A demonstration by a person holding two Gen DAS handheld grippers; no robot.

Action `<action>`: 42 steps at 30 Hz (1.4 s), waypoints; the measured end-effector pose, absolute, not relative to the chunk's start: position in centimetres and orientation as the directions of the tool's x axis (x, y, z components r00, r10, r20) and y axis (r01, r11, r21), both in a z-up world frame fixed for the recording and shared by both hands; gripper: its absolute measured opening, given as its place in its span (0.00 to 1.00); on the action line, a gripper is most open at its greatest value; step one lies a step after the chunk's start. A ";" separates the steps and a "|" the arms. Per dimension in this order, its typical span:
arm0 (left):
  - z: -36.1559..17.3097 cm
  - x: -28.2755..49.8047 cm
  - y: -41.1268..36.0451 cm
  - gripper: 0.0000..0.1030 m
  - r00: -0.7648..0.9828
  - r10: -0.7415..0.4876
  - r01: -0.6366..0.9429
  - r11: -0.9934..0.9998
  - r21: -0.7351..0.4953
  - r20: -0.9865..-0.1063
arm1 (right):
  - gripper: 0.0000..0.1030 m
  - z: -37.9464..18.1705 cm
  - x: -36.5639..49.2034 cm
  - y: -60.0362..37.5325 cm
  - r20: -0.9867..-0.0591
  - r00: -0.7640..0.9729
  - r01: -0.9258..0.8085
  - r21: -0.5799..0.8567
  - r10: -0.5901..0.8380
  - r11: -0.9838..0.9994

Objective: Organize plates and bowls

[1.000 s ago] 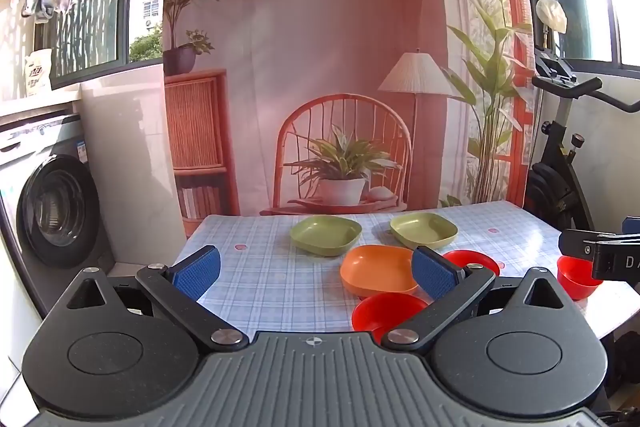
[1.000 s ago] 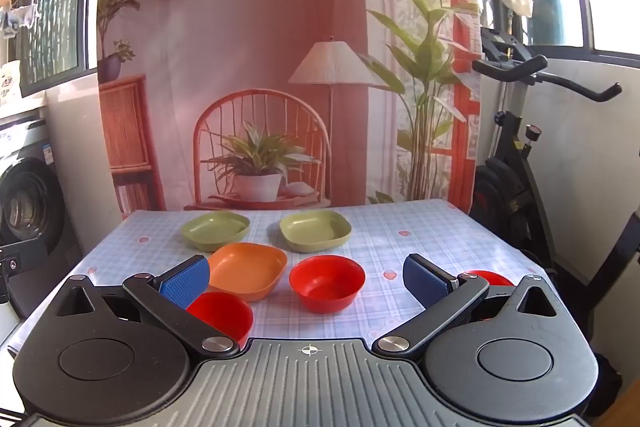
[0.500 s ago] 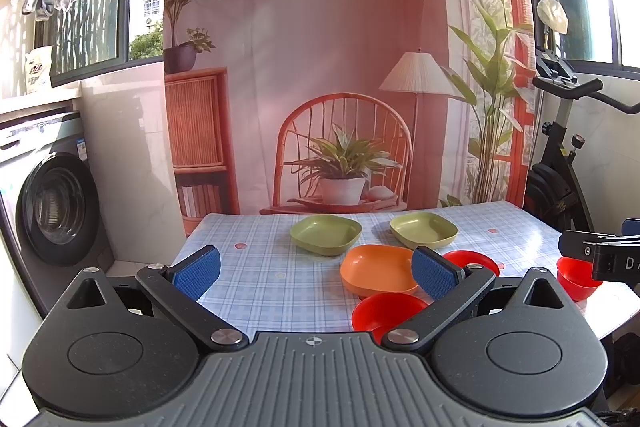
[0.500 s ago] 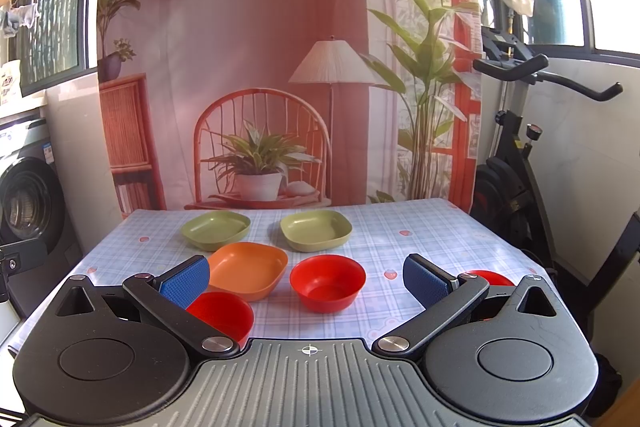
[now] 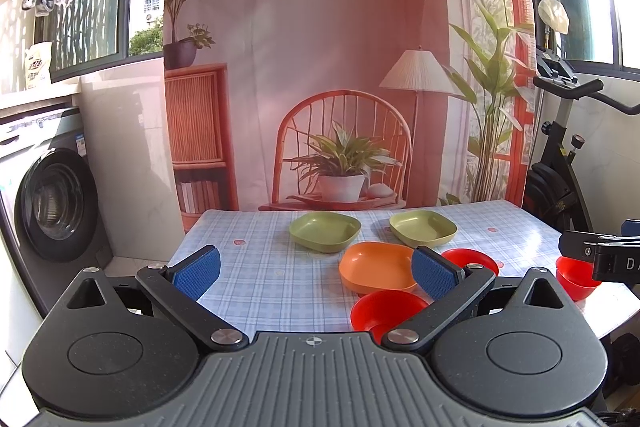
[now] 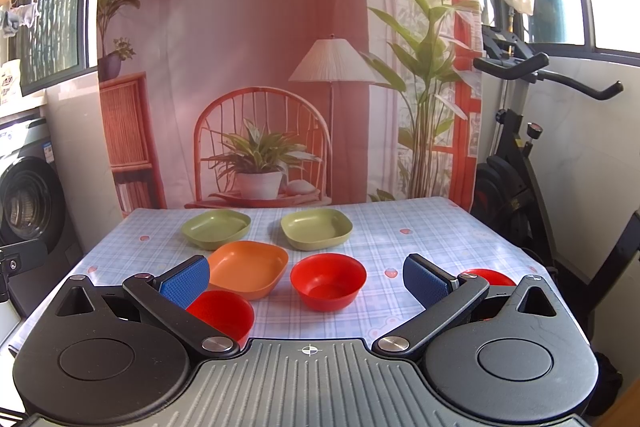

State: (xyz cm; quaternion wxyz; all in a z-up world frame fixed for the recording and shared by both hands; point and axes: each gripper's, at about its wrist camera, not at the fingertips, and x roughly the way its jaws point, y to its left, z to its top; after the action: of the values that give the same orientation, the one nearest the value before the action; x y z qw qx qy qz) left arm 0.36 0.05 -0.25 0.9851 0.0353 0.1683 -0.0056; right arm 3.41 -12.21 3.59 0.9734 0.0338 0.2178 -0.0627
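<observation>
Red plastic bowls (image 6: 328, 281) and green square plates (image 6: 316, 228) lie unmoved ahead of both tools, left tool (image 5: 316, 271) and right tool (image 6: 306, 279) still wide and empty, so sorting has not begun.

We can read very little here. On the black body of the right gripper (image 5: 600, 257), at the edge of the left wrist view, there is one white letter — maybe a "D". A white bag (image 5: 38, 69) on the window ledge has dark print, too blurry to read.
</observation>
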 end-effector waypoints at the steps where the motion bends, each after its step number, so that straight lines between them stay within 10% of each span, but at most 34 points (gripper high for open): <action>1: -0.2 0.3 0.0 1.00 0.943 0.001 0.023 0.998 0.067 -0.333 | 1.00 3.6 3.4 -12.2 -0.427 0.898 0.137 0.038 -0.108 0.990; 42: -0.4 0.8 0.3 1.00 0.935 -0.005 0.024 0.999 0.048 -0.356 | 1.00 4.4 3.4 -12.5 -0.434 0.895 0.136 0.041 -0.105 0.990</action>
State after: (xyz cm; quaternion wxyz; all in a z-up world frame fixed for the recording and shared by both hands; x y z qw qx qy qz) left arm 0.80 0.27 -0.40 0.9832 0.0257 0.1806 -0.0072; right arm 3.35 -12.47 4.43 0.9727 0.0352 0.2210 -0.0618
